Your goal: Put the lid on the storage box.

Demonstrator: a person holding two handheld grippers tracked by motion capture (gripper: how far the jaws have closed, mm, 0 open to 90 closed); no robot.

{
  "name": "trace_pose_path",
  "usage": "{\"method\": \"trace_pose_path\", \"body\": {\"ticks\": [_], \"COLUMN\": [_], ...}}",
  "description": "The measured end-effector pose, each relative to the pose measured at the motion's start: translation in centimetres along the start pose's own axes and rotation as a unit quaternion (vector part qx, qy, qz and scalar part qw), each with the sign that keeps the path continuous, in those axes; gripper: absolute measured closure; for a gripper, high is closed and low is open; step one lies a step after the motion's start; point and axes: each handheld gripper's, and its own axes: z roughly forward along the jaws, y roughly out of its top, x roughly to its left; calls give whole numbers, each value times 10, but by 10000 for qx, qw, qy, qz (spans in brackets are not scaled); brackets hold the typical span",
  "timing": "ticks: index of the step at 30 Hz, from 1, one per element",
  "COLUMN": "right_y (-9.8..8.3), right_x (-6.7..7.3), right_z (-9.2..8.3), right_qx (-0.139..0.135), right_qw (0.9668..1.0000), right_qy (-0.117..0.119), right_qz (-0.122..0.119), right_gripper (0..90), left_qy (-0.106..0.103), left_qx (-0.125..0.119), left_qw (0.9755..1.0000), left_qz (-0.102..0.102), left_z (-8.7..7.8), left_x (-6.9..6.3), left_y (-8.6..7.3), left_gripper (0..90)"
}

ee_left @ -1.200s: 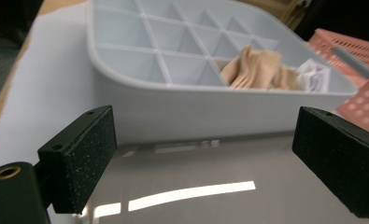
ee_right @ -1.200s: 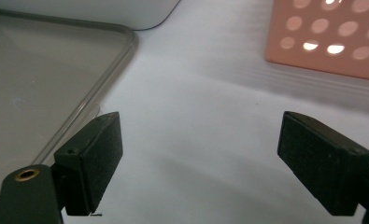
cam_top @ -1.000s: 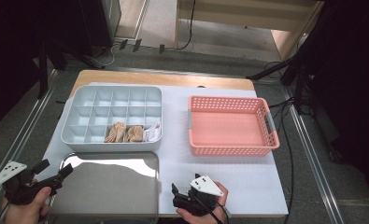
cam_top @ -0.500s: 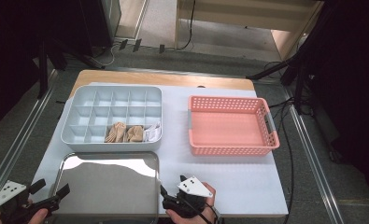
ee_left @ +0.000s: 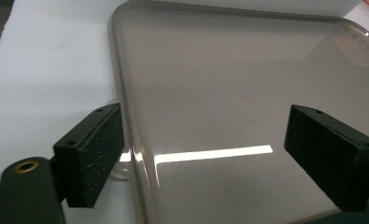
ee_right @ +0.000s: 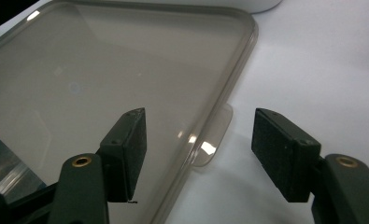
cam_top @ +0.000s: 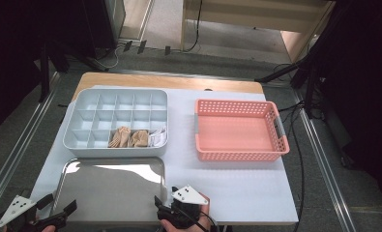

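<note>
lid [cam_top: 112,191] flat on tabletop, 6 o'clock of divided box [cam_top: 117,122] | left gripper [ee_left: 205,154] wide astride left rim | right gripper [ee_right: 198,147] just narrowing astride right rim tab, no contact | both have come down; lift likely next

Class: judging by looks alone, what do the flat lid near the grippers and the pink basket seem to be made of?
Lid: probably clear, smoke-tinted plastic with a glossy finish; the white table shows through it, and it carries sharp light reflections and a moulded side tab.
Basket: likely matt pink plastic; its walls are a moulded lattice of small holes, with grey handles.
</note>
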Motion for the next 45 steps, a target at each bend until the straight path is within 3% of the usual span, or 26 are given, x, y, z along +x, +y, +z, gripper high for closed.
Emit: {"method": "trace_pose_path", "body": {"ticks": [7,10,14,18,22,24,27,29,31,34,37,39,40,41,45], "right_y": [-3,-4,-5,-3,0,2,3,4,6,7,8,7,7,6,2], "right_x": [5,5,5,4,2,-2,-12,-20,-24,-25,-27,-27,-27,-27,-25], "right_z": [2,2,3,5,7,7,6,6,6,7,9,9,10,10,8], "right_qx": [20,12,-26,-95,-153,-110,-47,51,144,245,424,414,397,361,190], "right_qw": [10000,9998,9994,9962,9885,9824,9681,9560,9507,9488,9412,9445,9500,9549,9632], "right_qy": [57,146,217,230,219,314,562,749,827,856,1063,958,875,847,815], "right_qz": [47,156,285,834,1487,1838,2443,2836,2984,3030,3178,3116,2970,2823,2552], "right_gripper": [369,390,405,401,401,415,449,495,512,535,588,668,719,718,722], "left_qy": [321,230,297,362,372,313,192,145,81,73,61,46,37,44,39], "left_qx": [-115,106,109,134,140,92,69,66,69,58,43,25,34,25,19], "left_qw": [9993,9994,9995,9993,9992,9994,9996,9997,9997,9997,9996,9996,9996,9996,9996], "left_qz": [-153,-222,-98,-5,-24,-146,-176,-177,-237,-245,-255,-280,-276,-277,-281], "left_z": [-3,1,2,2,2,2,1,1,0,0,0,0,0,0,0], "left_x": [1,5,3,1,1,3,4,5,7,7,7,8,8,8,8], "left_y": [0,-2,-2,-3,-3,-3,-2,-3,-2,-3,-3,-3,-3,-3,-3], "left_gripper": [105,105,100,101,101,101,135,143,143,143,143,144,144,144,143]}}
